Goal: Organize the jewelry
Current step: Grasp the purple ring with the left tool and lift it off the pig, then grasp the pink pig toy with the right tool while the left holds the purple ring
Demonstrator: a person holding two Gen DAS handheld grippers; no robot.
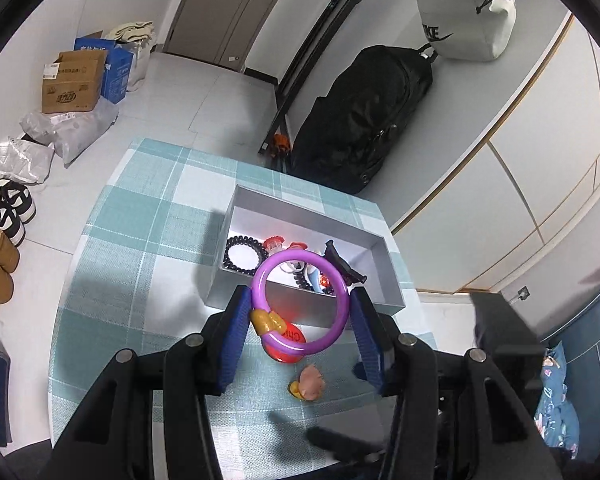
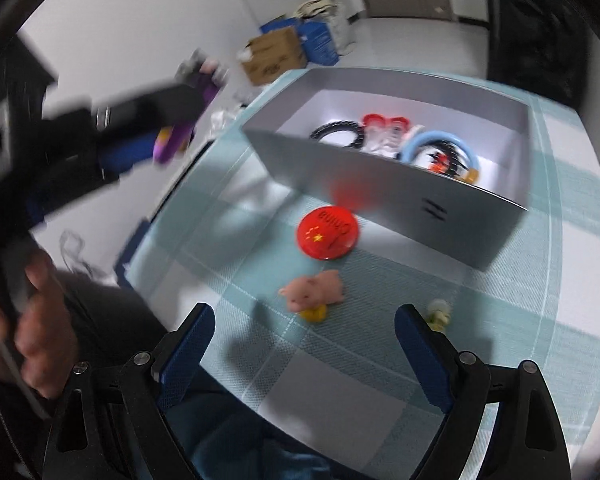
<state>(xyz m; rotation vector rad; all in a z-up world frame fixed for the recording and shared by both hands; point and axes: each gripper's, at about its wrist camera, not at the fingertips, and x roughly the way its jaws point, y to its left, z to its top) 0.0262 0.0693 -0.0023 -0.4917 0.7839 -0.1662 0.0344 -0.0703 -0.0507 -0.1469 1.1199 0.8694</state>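
While left gripper (image 1: pixel 300 312) clamps purple bracelet (image 1: pixel 300 302), above box (image 1: pixel 312 308)

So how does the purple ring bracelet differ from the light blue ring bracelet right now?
The purple plastic ring bracelet is held in the left claw, above the table; the light blue plastic ring bracelet lies inside the grey open box. The purple one hangs free of other items, while the blue one rests among other jewelry. The purple one shows a yellow bead. Both are round, smooth rings.
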